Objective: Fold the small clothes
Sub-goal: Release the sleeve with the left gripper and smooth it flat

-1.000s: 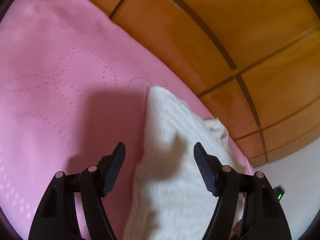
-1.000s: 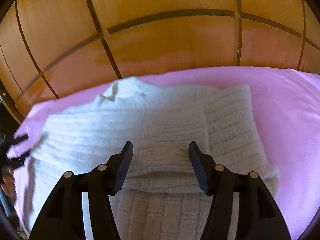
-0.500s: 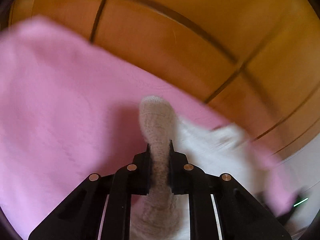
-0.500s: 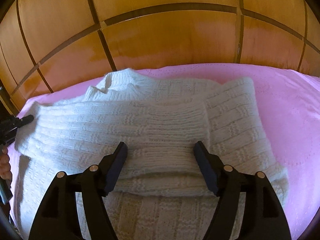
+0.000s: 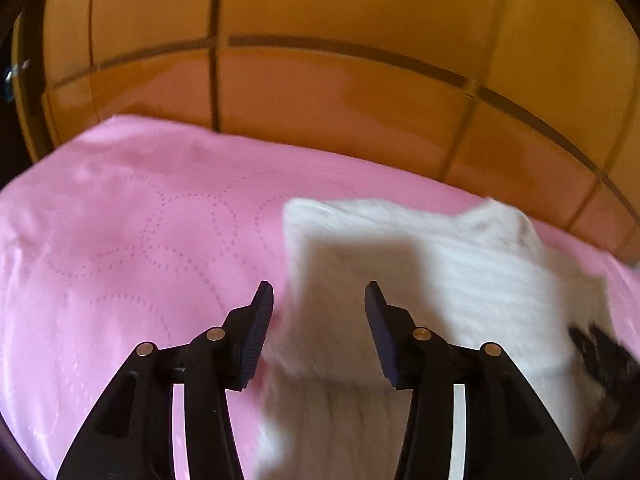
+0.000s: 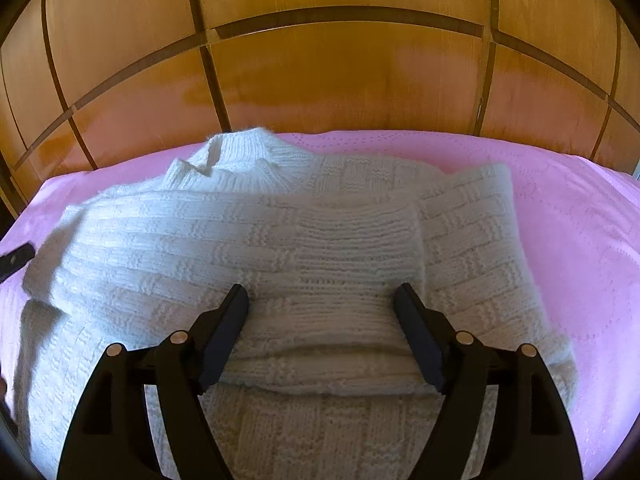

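Bedroom in a home. A bed [image 6: 560, 200] spread with a pink quilted cover [image 5: 140, 240], stitched in dotted scallop lines, stands against glossy orange-brown wooden panels [image 6: 340, 72] split by dark grooves, like wardrobe doors or a headboard. A white knit sweater [image 6: 280, 248] lying on the cover, with its sleeve folded across the body, fits the domestic setting.
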`<state>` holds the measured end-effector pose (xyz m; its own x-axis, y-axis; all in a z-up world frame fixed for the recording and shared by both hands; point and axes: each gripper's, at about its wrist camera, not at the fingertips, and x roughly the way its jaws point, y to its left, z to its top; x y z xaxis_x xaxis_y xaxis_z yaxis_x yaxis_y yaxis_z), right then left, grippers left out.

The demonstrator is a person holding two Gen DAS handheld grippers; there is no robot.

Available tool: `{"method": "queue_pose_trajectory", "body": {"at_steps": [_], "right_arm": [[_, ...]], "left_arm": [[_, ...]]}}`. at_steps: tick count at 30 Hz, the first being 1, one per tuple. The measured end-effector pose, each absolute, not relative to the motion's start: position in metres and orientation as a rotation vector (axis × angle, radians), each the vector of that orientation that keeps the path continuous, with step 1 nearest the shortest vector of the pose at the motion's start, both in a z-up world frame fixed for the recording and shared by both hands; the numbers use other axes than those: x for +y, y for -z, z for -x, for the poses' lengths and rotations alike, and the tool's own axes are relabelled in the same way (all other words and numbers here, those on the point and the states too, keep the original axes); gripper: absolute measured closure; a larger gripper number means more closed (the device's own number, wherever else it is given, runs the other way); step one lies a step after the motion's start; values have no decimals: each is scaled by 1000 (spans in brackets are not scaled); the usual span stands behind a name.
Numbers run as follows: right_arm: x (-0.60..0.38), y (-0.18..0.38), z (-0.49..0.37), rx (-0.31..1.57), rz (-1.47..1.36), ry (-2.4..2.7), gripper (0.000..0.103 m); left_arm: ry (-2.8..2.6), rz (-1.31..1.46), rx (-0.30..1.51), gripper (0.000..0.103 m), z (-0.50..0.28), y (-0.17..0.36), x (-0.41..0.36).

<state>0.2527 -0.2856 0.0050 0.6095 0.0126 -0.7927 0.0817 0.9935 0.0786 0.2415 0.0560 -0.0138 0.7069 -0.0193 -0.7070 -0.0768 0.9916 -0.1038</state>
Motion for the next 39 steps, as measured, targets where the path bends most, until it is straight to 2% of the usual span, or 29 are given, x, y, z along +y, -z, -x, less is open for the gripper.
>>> {"method": "queue_pose_trajectory", "body": {"at_steps": [8,17,24,30,32,34,37,39], "right_arm": [[-286,-6,-251,909,-106,43,27],[-286,-5,-250,910,-104,45,26],[-286,-3,-253,915,-104,49,24],[-286,-4,-254,913,-102,48,23],[-286,-4,-253,909,-101,48,23],[-286,-5,-253,909,-99,49,23],[-283,-7,-252,911,-82,60,20],[-284,-13,-247,909,-84,59,9]], "left_arm": [[32,59,761,57,-216,15,19],[38,51,785,57,-230,26,19],[29,72,881,54,-251,51,27],[27,89,882,54,-245,47,31],[32,111,884,43,-233,42,36],[22,128,881,37,-220,40,41],[25,151,882,37,-192,39,49],[22,158,889,37,-171,39,55]]}}
